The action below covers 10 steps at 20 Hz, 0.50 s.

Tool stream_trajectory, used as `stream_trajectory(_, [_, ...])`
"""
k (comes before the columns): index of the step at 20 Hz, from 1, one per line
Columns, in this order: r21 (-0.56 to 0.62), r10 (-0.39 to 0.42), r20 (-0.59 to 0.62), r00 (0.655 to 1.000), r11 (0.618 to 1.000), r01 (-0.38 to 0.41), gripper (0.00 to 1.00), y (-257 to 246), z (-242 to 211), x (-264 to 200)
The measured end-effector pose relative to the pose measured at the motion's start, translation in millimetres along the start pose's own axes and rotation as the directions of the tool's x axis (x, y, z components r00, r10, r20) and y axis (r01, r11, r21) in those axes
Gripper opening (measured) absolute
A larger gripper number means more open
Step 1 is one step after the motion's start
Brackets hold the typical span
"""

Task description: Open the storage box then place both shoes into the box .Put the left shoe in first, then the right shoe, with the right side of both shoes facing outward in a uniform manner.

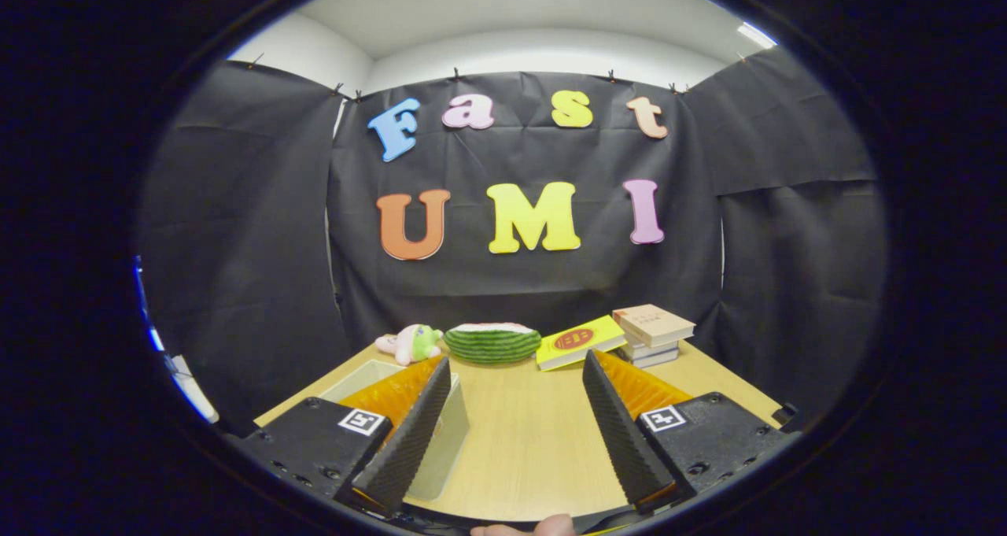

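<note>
Jaws (515, 434) gape wide over bare counter (527, 441), gripping nothing. Storage box (440, 434), pale and open-topped, sits partly behind the left finger (405, 441); beyond the box lie a watermelon toy (492, 342) and books (651, 334).

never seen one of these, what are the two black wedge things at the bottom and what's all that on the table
The wedges are the two fingers of a hand-held gripper; the camera rides on it and looks forward along them. They stand apart, open, holding nothing. Behind the left finger sits a pale storage box on a wooden table. At the table's far end lie a plush toy, a watermelon-patterned cushion, a yellow book and a stack of books. No shoes are visible here.
</note>
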State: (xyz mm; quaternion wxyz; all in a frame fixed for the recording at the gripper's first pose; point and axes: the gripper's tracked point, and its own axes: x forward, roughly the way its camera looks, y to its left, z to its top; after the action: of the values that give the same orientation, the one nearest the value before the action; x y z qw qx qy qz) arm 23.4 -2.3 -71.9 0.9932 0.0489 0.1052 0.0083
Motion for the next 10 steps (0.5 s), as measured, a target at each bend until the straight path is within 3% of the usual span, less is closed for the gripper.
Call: stream_trajectory(10, [-0.04,-0.016,0.056,0.998,0.999,0.019,1.0,0.0,9.5,-13.7])
